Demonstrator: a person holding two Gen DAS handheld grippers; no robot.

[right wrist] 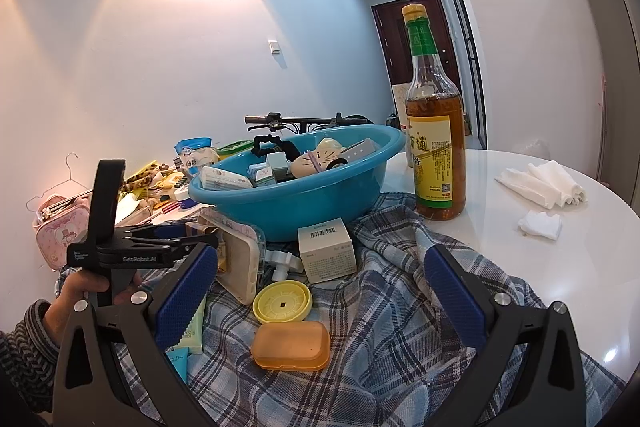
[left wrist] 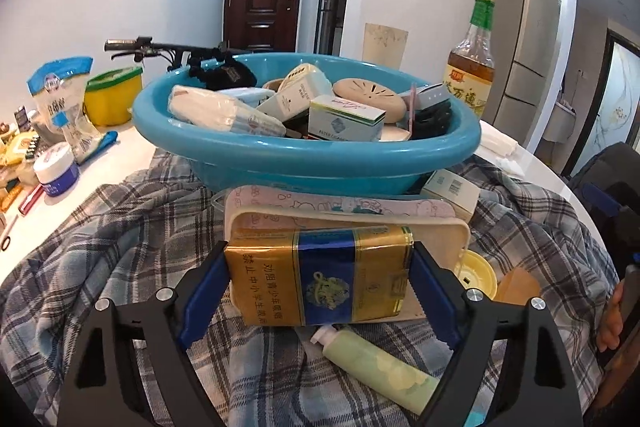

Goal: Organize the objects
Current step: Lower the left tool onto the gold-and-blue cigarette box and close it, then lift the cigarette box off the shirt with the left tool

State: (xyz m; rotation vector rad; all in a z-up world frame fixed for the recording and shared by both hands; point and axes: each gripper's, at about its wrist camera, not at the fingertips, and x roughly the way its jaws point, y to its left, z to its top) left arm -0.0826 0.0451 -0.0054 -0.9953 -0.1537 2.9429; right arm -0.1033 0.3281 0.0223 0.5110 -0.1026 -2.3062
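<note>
A gold and blue cigarette pack (left wrist: 320,275) sits crosswise between the blue pads of my left gripper (left wrist: 320,267), which is shut on its two short ends, just above a beige case (left wrist: 440,231). Behind it stands a blue basin (left wrist: 304,155) heaped with small boxes and packets. In the right wrist view my right gripper (right wrist: 320,255) is open, nothing between its fingers, over a plaid cloth (right wrist: 400,307). In front of it lie a yellow lid (right wrist: 282,301), an orange soap box (right wrist: 292,345) and a white box (right wrist: 326,251). A hand (right wrist: 80,287) holds the left gripper at the left.
A tall bottle of amber liquid (right wrist: 436,147) stands right of the basin (right wrist: 288,203). Crumpled tissues (right wrist: 540,183) lie on the white table at the right. A green tube (left wrist: 380,367) lies below the pack. A pink pouch (right wrist: 60,235), bags and jars crowd the left side.
</note>
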